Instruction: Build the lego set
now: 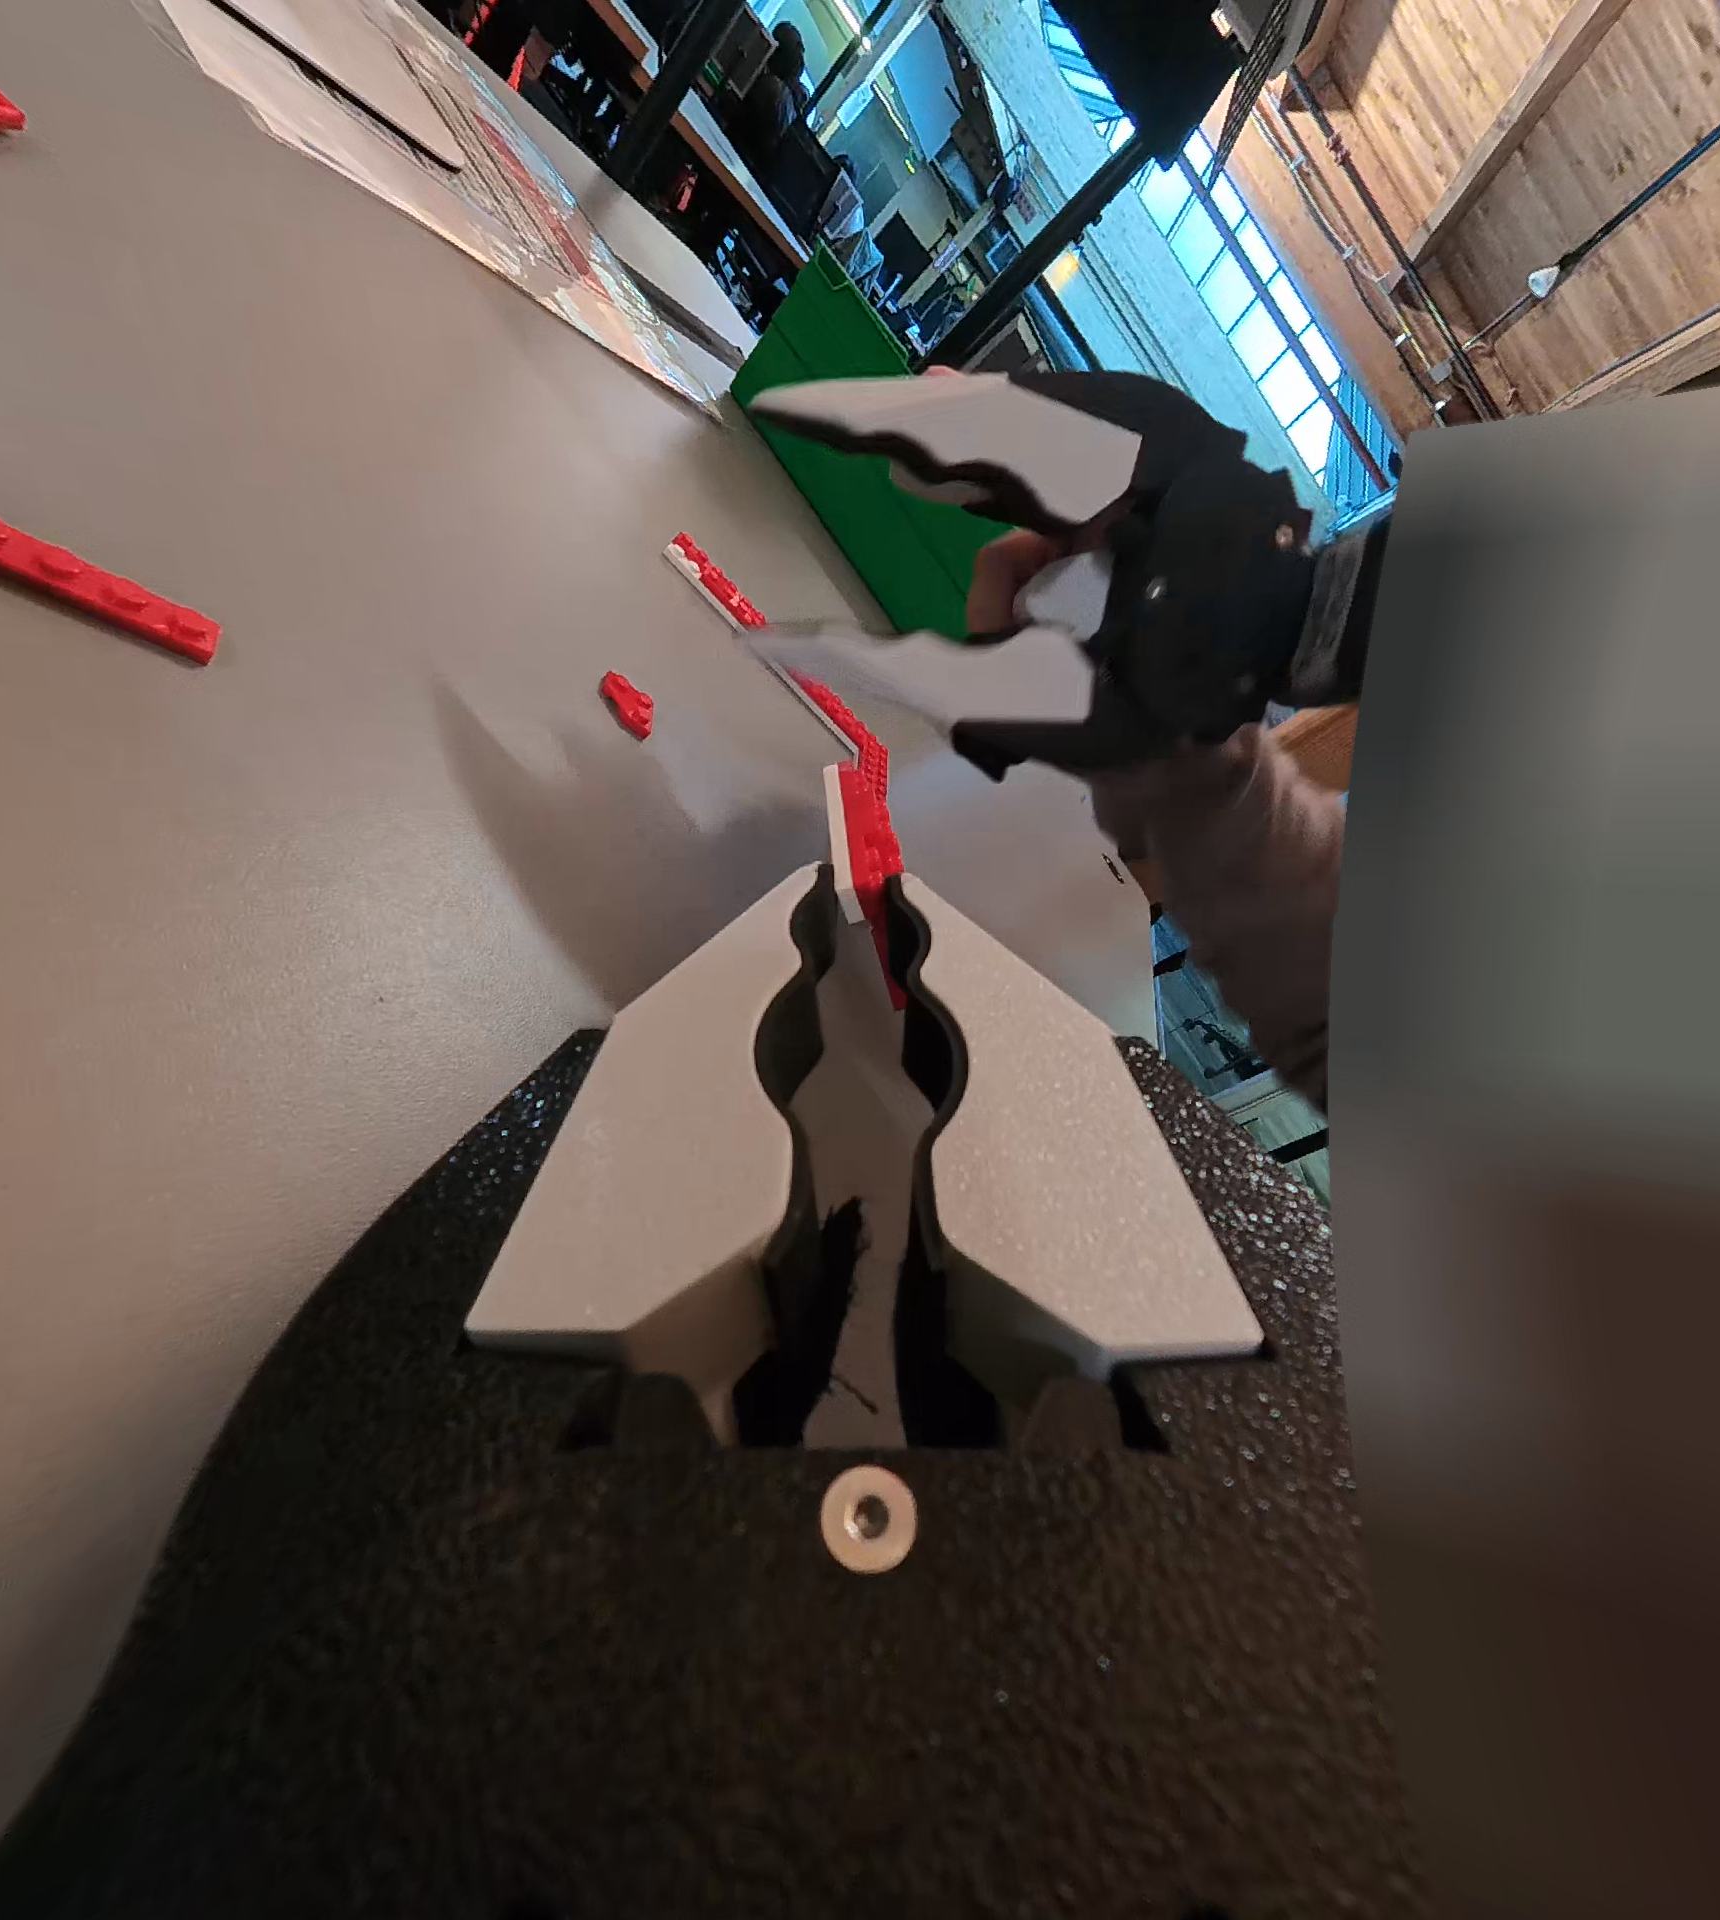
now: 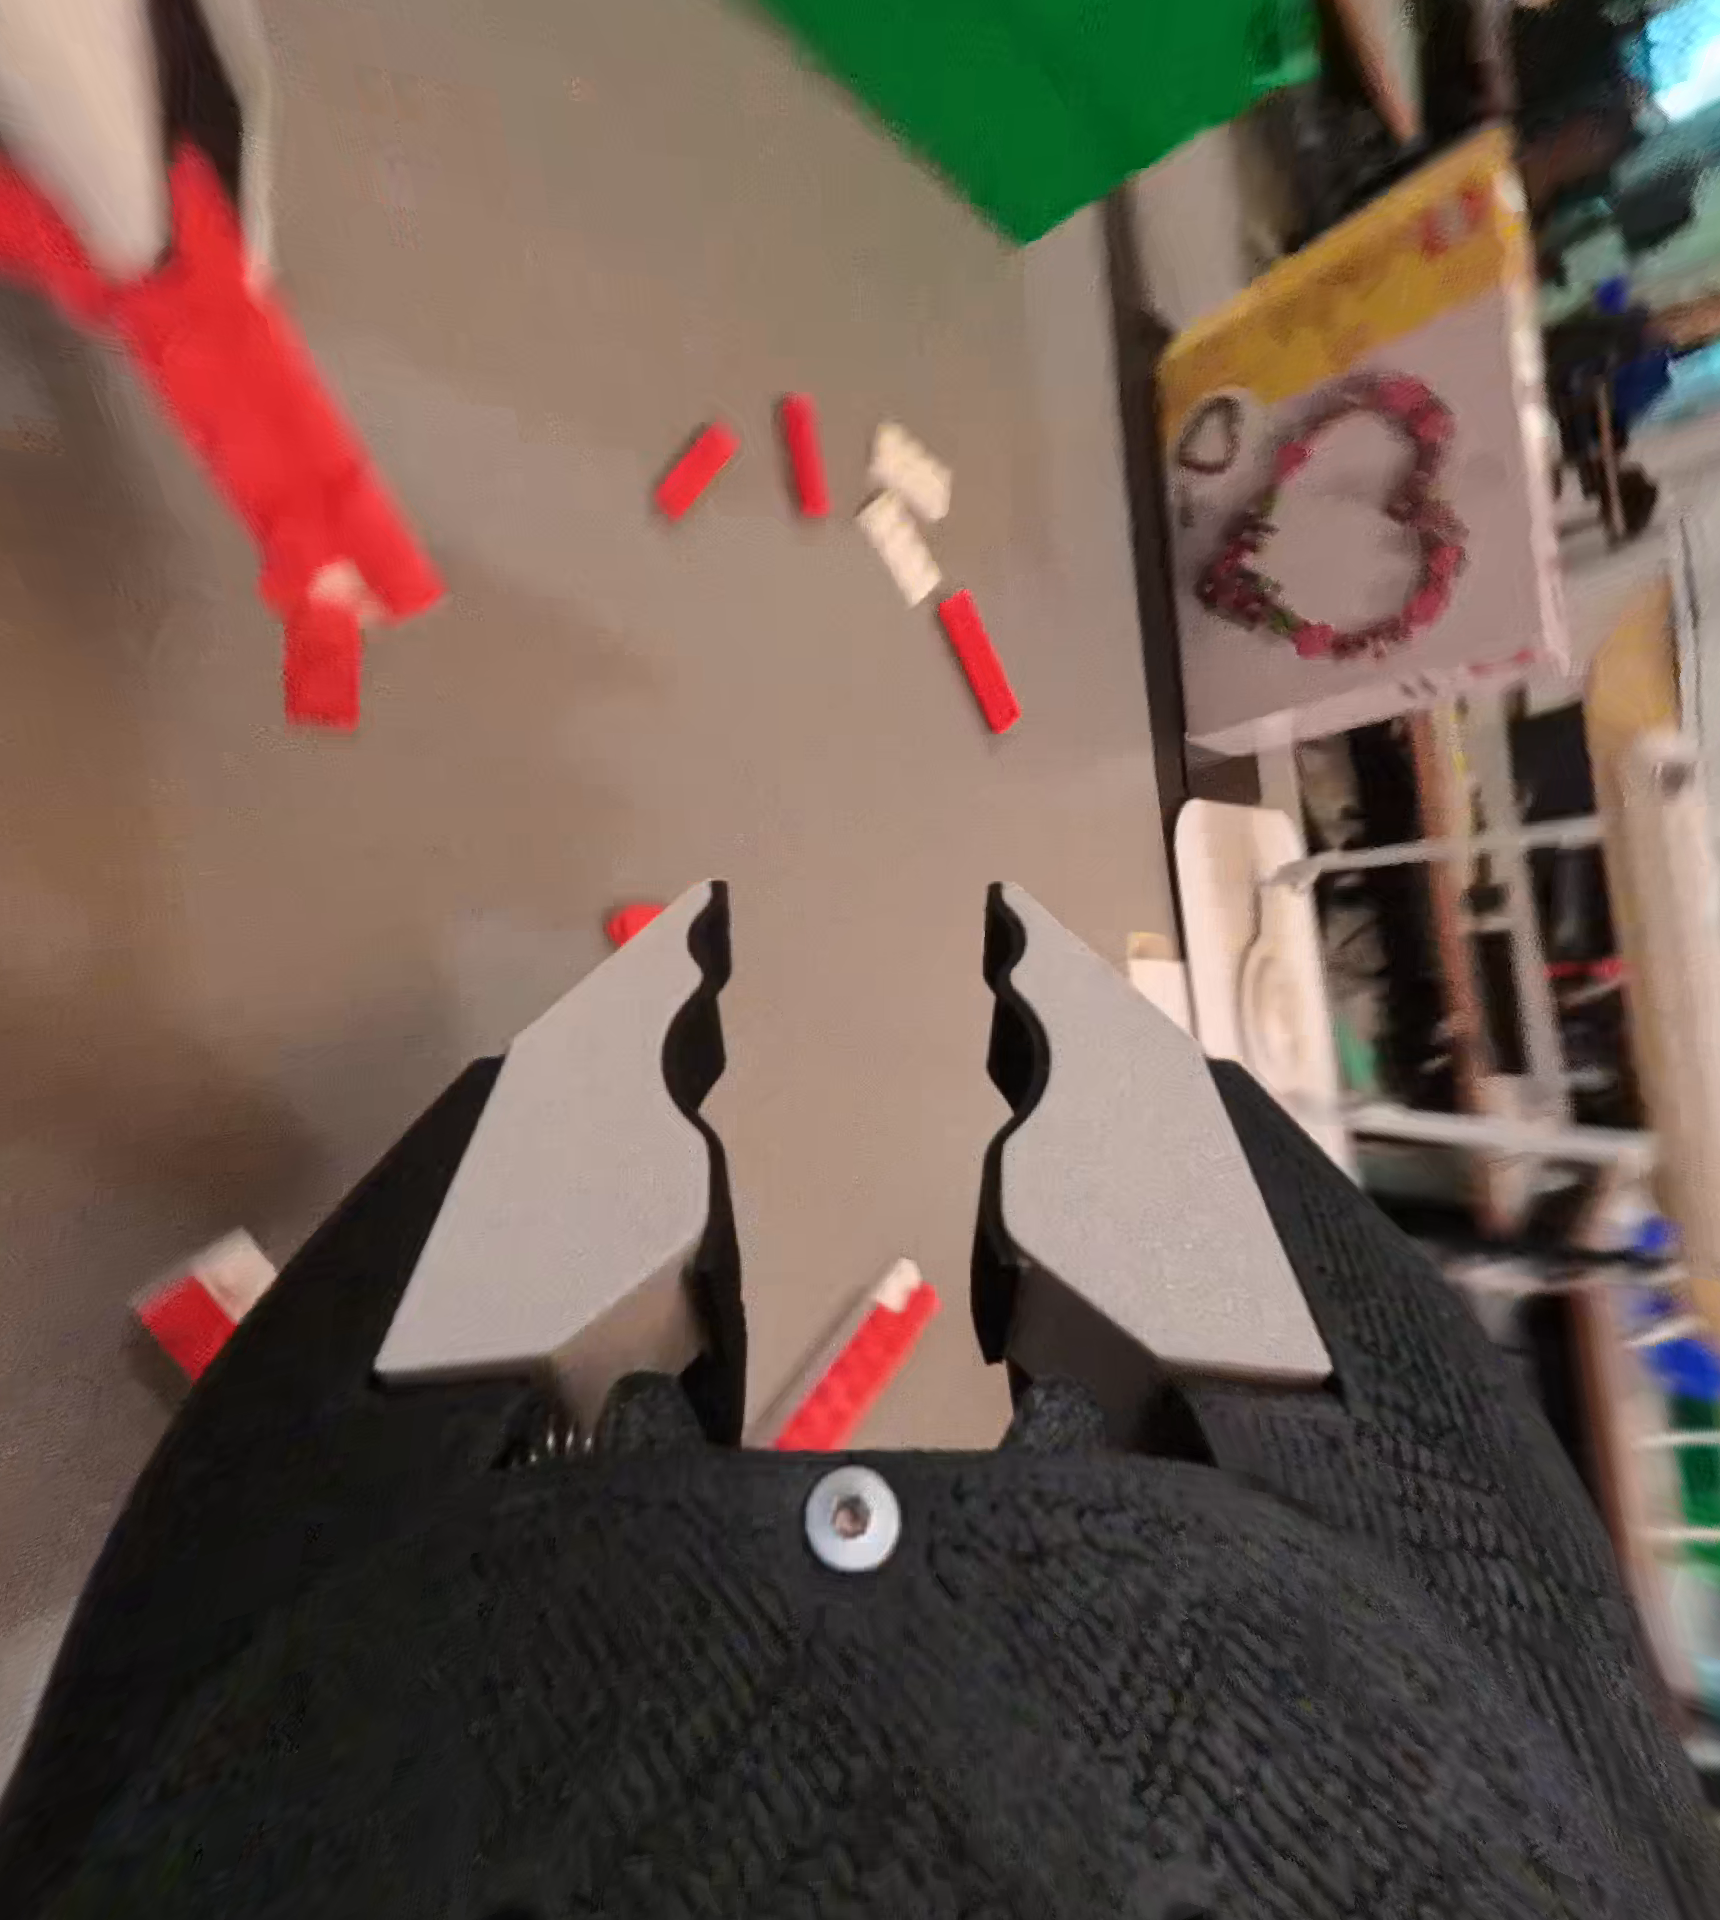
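Note:
My left gripper (image 1: pixel 861 888) is shut on the end of a red-and-white lego strip (image 1: pixel 861 831) and holds it on edge just above the grey table (image 1: pixel 316 831). The strip bends and runs on away from me (image 1: pixel 721 587). My right gripper (image 2: pixel 856 894) is open and empty. In the left wrist view it (image 1: pixel 752 525) hovers beside the strip's far section. In the blurred right wrist view the left gripper (image 2: pixel 149 239) holds the red assembly (image 2: pixel 253 436) at the top left. Another red-and-white strip (image 2: pixel 856 1361) shows below my right fingers.
Loose red plates (image 1: pixel 71 582) (image 1: pixel 627 701) (image 2: pixel 695 468) (image 2: pixel 975 660) and white pieces (image 2: pixel 903 520) lie on the table. A green baseplate (image 1: pixel 856 457) lies at the far edge. A lego box (image 2: pixel 1355 499) and a booklet (image 1: pixel 368 104) sit at the table's sides.

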